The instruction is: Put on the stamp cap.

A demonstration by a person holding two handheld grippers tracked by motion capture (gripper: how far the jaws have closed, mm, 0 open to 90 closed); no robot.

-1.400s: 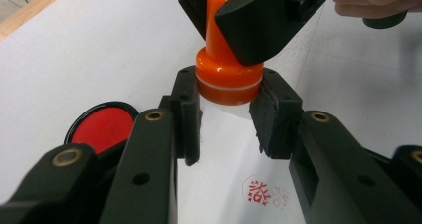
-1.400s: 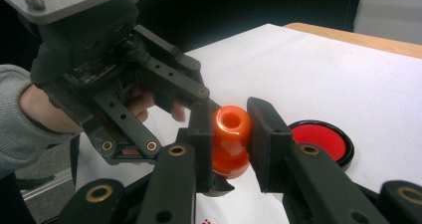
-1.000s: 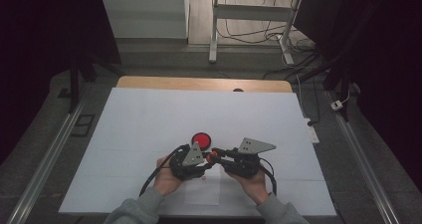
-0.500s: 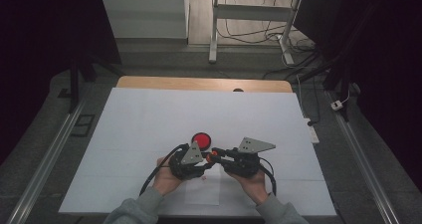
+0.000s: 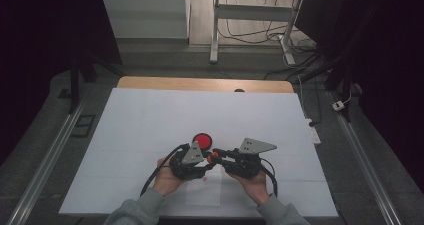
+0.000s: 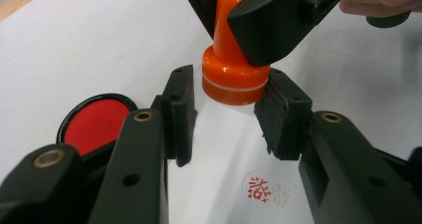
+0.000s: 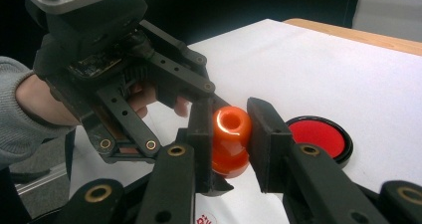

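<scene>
One orange stamp (image 6: 234, 59) hangs just above the white sheet near the desk's near edge, its handle clamped between the pads of the right gripper (image 7: 230, 134). Around its base stand the jaws of the left gripper (image 6: 228, 115), which have just been opening; the pads sit close beside the base, gripping nothing. A red print (image 6: 261, 188) marks the paper below. The round red ink pad (image 5: 202, 140) lies just beyond.
</scene>
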